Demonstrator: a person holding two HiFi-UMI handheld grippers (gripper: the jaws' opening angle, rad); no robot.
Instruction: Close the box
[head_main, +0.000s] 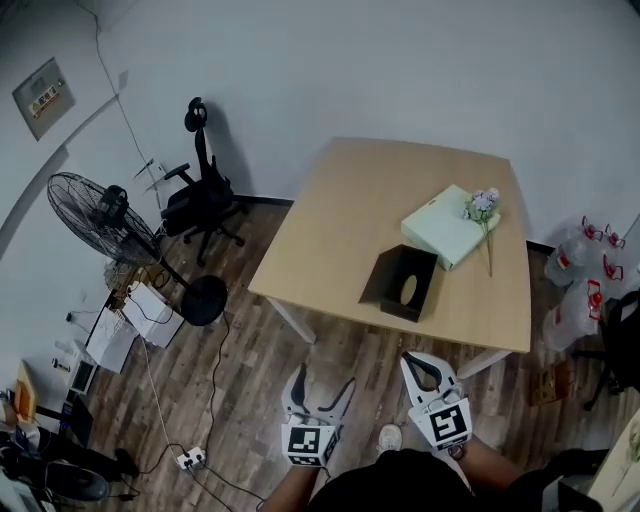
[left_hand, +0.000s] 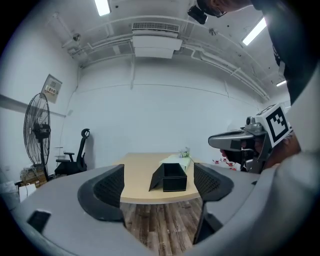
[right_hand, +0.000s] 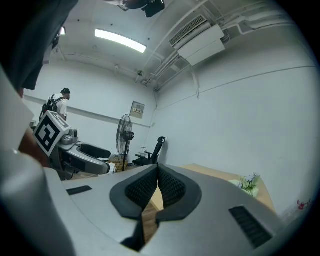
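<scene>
Approach seems the step in hand: the small black cardboard box (head_main: 408, 285) sits open near the front edge of the light wooden table (head_main: 330, 220), its lid flap (left_hand: 156, 178) folded out to one side, and both grippers hang well short of it over the floor. The left gripper (head_main: 320, 385) has its jaws spread wide with nothing between them, while the right gripper (head_main: 420, 362) has its pads pressed together on nothing. Next, I judge, a gripper must reach the flap and swing it over the opening.
</scene>
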